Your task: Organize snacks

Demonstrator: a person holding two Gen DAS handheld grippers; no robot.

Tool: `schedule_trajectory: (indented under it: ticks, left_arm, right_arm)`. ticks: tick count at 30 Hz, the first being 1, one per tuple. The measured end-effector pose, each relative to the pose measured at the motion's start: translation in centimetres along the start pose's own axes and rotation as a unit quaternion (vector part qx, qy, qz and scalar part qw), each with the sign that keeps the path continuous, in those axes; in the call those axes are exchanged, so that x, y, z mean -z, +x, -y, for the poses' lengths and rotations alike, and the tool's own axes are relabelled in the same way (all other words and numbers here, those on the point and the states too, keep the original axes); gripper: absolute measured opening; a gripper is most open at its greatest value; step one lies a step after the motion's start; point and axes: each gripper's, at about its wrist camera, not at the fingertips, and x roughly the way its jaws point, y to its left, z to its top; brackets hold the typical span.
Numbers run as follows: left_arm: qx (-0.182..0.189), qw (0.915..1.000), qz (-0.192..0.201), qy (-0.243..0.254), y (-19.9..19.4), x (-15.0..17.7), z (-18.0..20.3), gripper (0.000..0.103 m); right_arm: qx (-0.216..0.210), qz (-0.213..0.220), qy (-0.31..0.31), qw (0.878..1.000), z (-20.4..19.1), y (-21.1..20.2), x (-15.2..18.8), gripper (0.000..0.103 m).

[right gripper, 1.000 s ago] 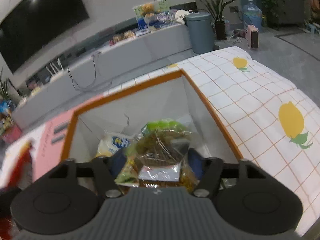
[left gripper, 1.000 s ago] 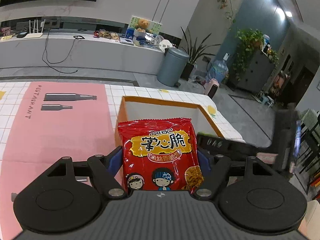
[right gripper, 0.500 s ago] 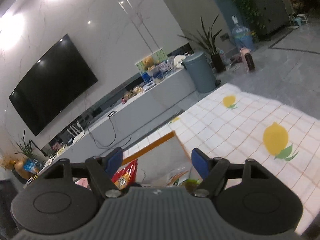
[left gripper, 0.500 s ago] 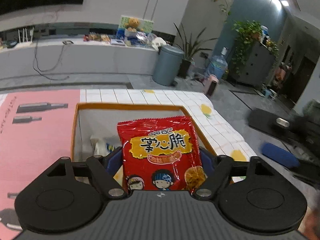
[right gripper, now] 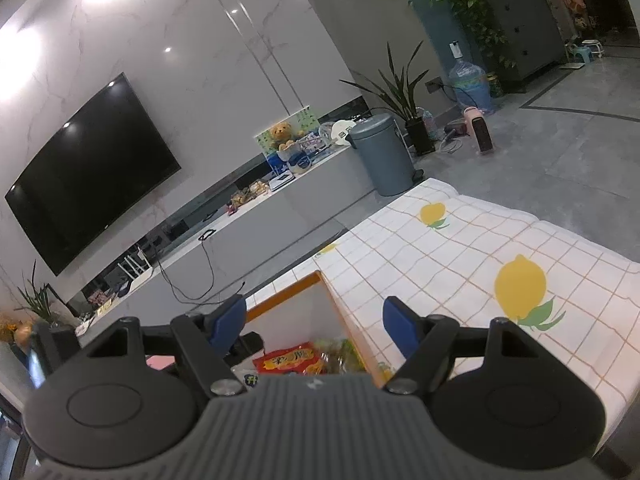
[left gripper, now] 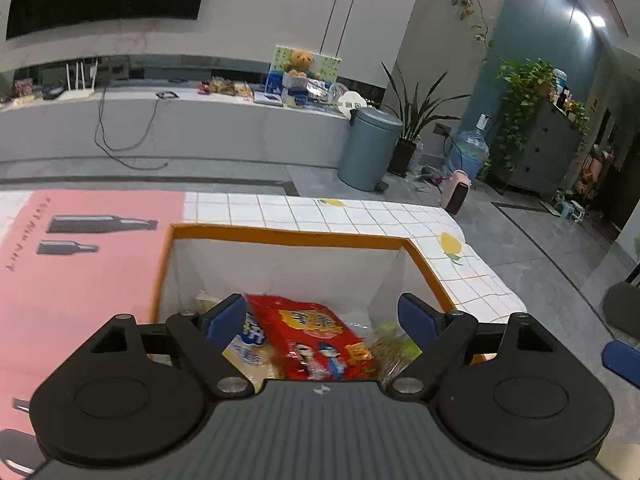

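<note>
The left wrist view looks down, close, into the box (left gripper: 288, 236) at 12 o'clock. The right wrist view faces higher; both share the box (right gripper: 288, 292) and grey bin (right gripper: 382, 154).

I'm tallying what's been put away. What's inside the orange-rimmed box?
In the box: a red snack bag on top, a yellow-white pack and a greenish clear bag. Anything beneath them is hidden.
</note>
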Motion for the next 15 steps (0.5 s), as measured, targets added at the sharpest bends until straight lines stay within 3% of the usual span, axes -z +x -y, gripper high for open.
schedule_trajectory:
  ticks: [4, 9, 15]
  left_arm:
    - [-0.014, 0.9996, 0.013, 0.02, -1.9, -0.2, 0.5, 0.1]
    - [-0.049, 0.9977, -0.002, 0.045, -4.1, 0.0, 1.2, 0.1]
    - [-0.068, 0.9952, -0.023, 0.065, -7.9, 1.1, 1.7, 0.1]
  right_arm:
    - [0.013, -0.004, -0.027, 1.0, -0.4, 0.0, 0.3, 0.074]
    - [0.044, -0.012, -0.048, 0.998, -0.1, -0.6, 0.8, 0.074]
    - [0.077, -0.032, -0.068, 0.994, 1.0, -2.9, 2.0, 0.083]
